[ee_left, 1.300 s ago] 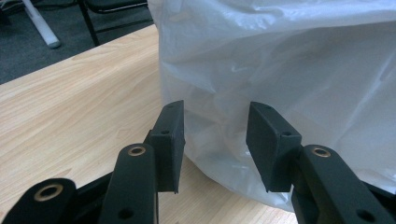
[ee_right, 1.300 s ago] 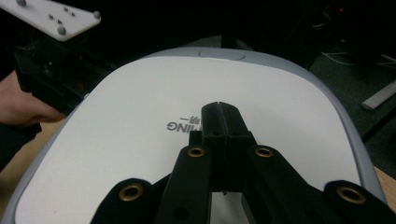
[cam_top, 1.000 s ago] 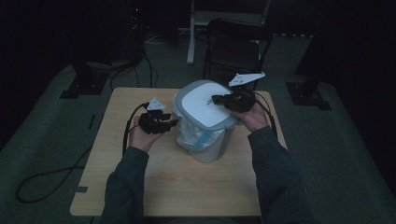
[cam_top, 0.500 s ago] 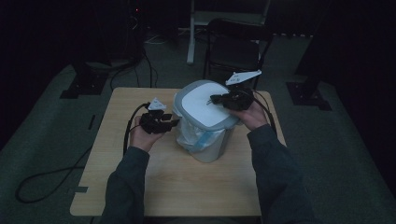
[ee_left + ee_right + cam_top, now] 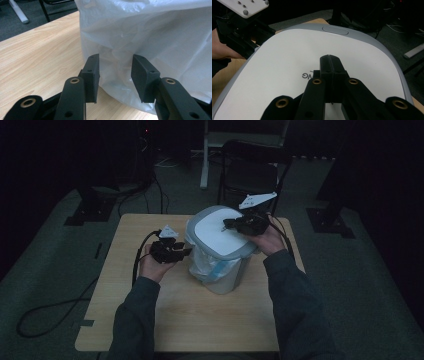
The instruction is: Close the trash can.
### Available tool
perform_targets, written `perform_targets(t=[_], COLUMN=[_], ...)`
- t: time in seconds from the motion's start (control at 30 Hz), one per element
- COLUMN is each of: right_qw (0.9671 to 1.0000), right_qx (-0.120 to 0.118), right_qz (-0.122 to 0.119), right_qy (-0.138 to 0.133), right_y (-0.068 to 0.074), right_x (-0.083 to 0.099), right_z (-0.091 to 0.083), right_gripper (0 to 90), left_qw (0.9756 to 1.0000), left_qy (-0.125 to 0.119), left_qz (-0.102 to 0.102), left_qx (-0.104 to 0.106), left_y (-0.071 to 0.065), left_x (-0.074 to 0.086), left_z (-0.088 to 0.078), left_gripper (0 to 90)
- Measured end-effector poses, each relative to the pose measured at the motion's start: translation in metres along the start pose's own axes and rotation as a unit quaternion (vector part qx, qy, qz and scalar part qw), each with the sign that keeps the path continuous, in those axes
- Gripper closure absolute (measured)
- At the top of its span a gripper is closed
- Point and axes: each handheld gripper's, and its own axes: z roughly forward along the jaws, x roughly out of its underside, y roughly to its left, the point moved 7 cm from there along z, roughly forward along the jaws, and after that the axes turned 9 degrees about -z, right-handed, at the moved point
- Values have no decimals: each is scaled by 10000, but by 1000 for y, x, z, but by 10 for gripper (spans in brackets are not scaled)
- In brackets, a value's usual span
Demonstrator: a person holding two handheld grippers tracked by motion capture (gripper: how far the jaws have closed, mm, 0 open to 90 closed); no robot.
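1. The trash bin point(image 5: 220, 255) stands upright at the centre of the table point(image 5: 200, 320), between the two hands.
2. The left gripper point(image 5: 172, 251) sits just left of the bin, jaws spread, aimed right at the white bag liner point(image 5: 155, 37) hanging over the bin wall. It is the nearer tool to the liner.
3. The right gripper point(image 5: 239, 224) rests over the far right part of the lid point(image 5: 294, 57), jaws pressed together, holding nothing.
4. The left gripper view shows the gap between jaws and liner. The right gripper view shows the lid's push tab point(image 5: 335, 30) at its far edge.
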Motion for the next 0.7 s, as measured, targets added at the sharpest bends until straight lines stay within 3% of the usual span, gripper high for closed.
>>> perform_targets(t=[0.17, 0.43, 0.6, 0.7], right_qw=[9999, 9988, 9986, 9979], right_qx=[-161, -288, -324, -304], right_qz=[-9, -246, -223, -334], right_qy=[47, 304, 340, 457], right_y=[-3, -6, -5, -2], right_x=[-2, -10, -10, -10], right_z=[2, 10, 11, 13], right_gripper=[900, 900, 900, 900], left_qw=[10000, 10000, 10000, 10000], left_qy=[22, 78, 87, 96], left_qz=[-7, -25, -24, -24], left_qx=[-3, 31, 23, 15], left_y=[0, 0, 0, 0], left_x=[0, 1, 1, 1], left_z=[1, 2, 2, 2], left_gripper=[603, 620, 628, 636])
